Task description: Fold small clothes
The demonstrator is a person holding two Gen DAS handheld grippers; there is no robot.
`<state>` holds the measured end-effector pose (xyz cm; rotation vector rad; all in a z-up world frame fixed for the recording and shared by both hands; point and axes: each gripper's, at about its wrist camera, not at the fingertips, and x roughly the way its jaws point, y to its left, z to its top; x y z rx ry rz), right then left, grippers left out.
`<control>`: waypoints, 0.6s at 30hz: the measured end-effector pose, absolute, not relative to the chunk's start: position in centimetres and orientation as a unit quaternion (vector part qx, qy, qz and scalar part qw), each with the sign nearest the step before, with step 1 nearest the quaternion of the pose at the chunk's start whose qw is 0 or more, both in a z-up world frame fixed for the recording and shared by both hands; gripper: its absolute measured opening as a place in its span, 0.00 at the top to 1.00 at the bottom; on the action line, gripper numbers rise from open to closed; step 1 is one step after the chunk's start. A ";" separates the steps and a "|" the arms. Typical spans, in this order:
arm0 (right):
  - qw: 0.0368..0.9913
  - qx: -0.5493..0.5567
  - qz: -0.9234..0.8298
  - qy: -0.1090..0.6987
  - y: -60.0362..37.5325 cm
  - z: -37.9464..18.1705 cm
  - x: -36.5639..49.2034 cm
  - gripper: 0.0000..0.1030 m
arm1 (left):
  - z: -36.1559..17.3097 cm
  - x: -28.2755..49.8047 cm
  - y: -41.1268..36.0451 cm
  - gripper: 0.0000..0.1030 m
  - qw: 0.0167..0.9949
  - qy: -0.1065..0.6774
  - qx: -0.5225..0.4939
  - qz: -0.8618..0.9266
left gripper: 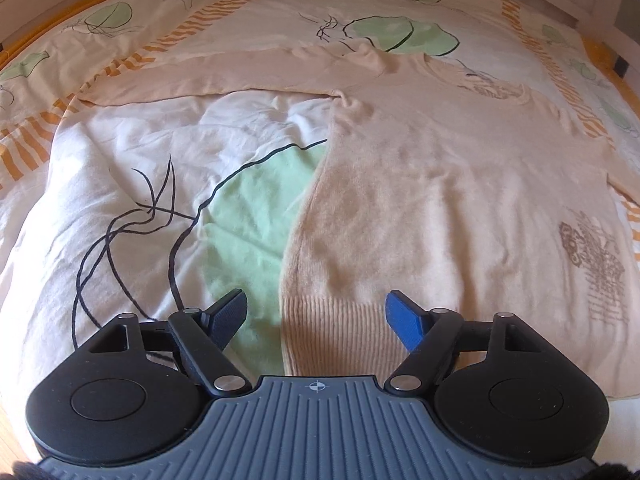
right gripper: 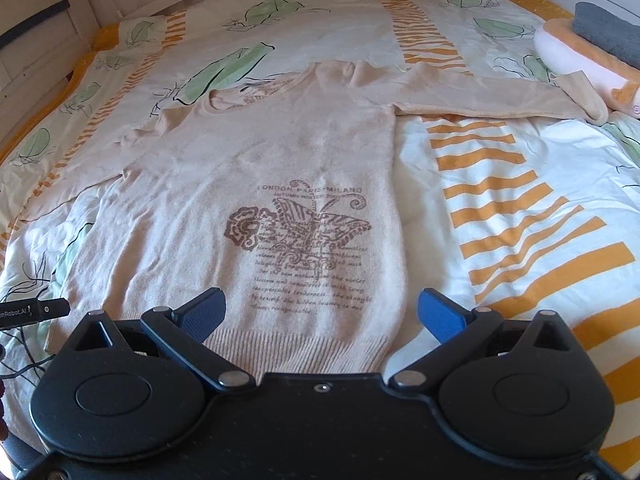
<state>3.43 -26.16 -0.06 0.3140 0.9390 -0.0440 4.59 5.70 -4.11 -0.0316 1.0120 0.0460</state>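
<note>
A cream long-sleeved sweater [right gripper: 272, 152] with a brown butterfly print lies flat on the bed, both sleeves spread out sideways. Its ribbed hem [left gripper: 340, 328] faces me. My left gripper [left gripper: 316, 314] hangs open over the hem's left corner, one finger above the bedcover and the other above the knit, nothing pressed between the pads. At the hem's right corner [right gripper: 320, 348] my right gripper [right gripper: 322, 312] is open too, straddling the sweater's right edge. In the right wrist view the tip of the left gripper [right gripper: 36, 310] shows at the far left.
The bed carries a white cover [left gripper: 140, 184] with green leaves and orange stripes. A folded grey cloth [right gripper: 608, 32] rests on a pink and white cushion [right gripper: 568, 52] at the far right. A slatted white bed frame [right gripper: 48, 40] borders the far side.
</note>
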 end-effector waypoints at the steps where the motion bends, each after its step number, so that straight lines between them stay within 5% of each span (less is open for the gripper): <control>1: 0.879 0.150 -0.024 0.452 -26.3 -0.2 3.5 0.01 | -4.5 4.9 5.7 0.28 0.872 0.489 -0.005 0.021; 8: 0.871 0.148 -0.043 0.467 -27.1 -1.6 4.2 0.01 | -6.9 6.6 5.0 0.28 0.861 0.507 0.036 -0.004; 10: 0.869 0.145 -0.045 0.470 -27.1 -1.8 4.3 0.01 | -7.1 6.8 5.1 0.39 0.866 0.498 0.033 -0.014; 12: 0.868 0.141 -0.045 0.474 -27.0 -1.9 4.5 0.01 | -7.0 6.8 5.3 0.65 0.872 0.489 0.027 -0.018; 15: 0.866 0.134 -0.042 0.480 -26.8 -2.2 4.9 0.01 | -6.9 6.9 5.3 0.89 0.874 0.483 0.047 -0.024; 18: 0.864 0.131 -0.040 0.484 -26.8 -2.5 5.1 0.01 | -6.6 7.0 6.7 0.92 0.873 0.485 0.034 -0.032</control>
